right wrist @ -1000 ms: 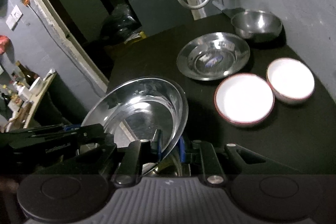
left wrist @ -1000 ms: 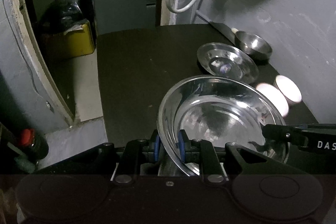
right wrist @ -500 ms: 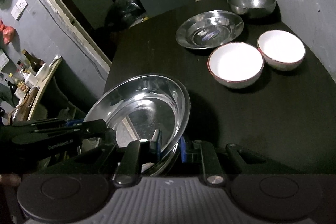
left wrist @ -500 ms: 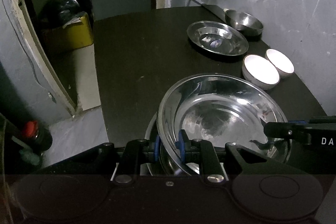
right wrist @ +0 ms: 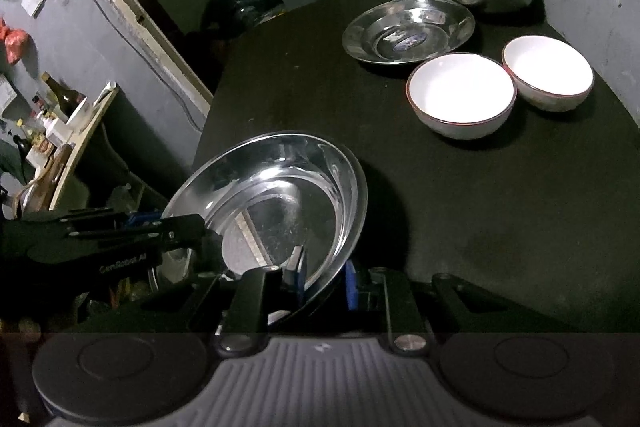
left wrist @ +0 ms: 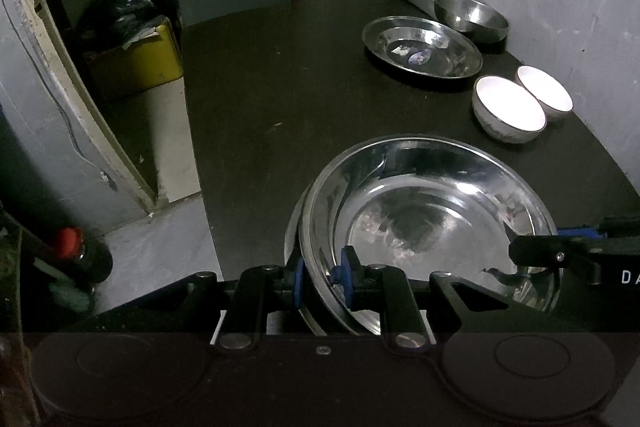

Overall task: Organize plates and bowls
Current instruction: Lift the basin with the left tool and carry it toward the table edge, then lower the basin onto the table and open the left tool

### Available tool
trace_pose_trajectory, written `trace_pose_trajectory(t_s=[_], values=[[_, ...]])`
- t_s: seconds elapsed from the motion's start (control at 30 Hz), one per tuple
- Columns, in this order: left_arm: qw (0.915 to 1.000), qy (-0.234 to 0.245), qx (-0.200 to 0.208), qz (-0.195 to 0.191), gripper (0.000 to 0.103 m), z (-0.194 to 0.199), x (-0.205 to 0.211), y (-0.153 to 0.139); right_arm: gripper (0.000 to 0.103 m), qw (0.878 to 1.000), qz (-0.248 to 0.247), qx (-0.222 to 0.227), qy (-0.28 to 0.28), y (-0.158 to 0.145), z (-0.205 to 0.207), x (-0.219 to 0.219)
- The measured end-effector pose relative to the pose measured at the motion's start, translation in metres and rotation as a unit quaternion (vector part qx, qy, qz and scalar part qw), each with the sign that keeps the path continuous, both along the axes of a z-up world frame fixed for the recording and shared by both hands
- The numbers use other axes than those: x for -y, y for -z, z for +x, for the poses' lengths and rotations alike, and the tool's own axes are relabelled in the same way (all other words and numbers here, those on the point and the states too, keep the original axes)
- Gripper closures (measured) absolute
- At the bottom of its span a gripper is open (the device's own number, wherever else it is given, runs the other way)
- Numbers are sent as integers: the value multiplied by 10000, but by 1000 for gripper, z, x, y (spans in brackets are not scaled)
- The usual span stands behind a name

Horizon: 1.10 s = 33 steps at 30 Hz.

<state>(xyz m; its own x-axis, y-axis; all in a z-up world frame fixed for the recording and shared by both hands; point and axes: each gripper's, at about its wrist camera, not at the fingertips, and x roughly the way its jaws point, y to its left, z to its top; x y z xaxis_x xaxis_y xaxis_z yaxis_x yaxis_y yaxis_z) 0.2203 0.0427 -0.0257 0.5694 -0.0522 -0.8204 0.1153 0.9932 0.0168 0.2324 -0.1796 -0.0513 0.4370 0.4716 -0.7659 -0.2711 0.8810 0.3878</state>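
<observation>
Lifted steel plate (left wrist: 432,223), both tools gripping rim

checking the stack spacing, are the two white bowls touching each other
Cannot tell. In the right wrist view the near white bowl and the far white bowl have rims that meet or overlap, with no clear gap or contact.

The large steel plate (left wrist: 432,219) is gleaming mirror-bright like the smaller metal plate (left wrist: 420,47) and metal bowl (left wrist: 472,13), while two glossy white ceramic-looking bowls (right wrist: 462,95) are sitting on the matt dark table (right wrist: 500,227).
</observation>
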Motion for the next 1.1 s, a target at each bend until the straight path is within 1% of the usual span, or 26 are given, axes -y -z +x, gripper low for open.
trace_pose_trajectory(t_s=[0.27, 0.7, 0.83, 0.9, 0.93, 1.03, 1.07, 1.1], values=[[9999, 26, 17, 101, 81, 1, 4, 1, 77, 9996, -232, 113, -152, -2, -4, -8], [9999, -66, 2, 132, 81, -1, 3, 2, 72, 9987, -377, 191, -299, -6, -6, -15], [9999, -98, 9, 137, 78, -1, 3, 2, 71, 9979, -450, 255, -402, -7, -6, -19], [9998, -102, 53, 141, 77, -1, 3, 0, 66, 9973, -483, 301, -473, -8, -7, -23], [9998, -102, 63, 152, 76, -1, 3, 0, 65, 9970, -505, 309, -497, -8, -7, -24], [9997, -156, 104, 150, 65, -2, 2, -2, 62, 9965, -544, 336, -545, -8, -9, -27], [9996, -185, 124, 149, 59, -2, 1, -3, 57, 9964, -550, 340, -553, -8, -10, -27], [9995, -222, 148, 148, 50, -1, -1, -4, 51, 9963, -565, 351, -549, -8, -10, -27]])
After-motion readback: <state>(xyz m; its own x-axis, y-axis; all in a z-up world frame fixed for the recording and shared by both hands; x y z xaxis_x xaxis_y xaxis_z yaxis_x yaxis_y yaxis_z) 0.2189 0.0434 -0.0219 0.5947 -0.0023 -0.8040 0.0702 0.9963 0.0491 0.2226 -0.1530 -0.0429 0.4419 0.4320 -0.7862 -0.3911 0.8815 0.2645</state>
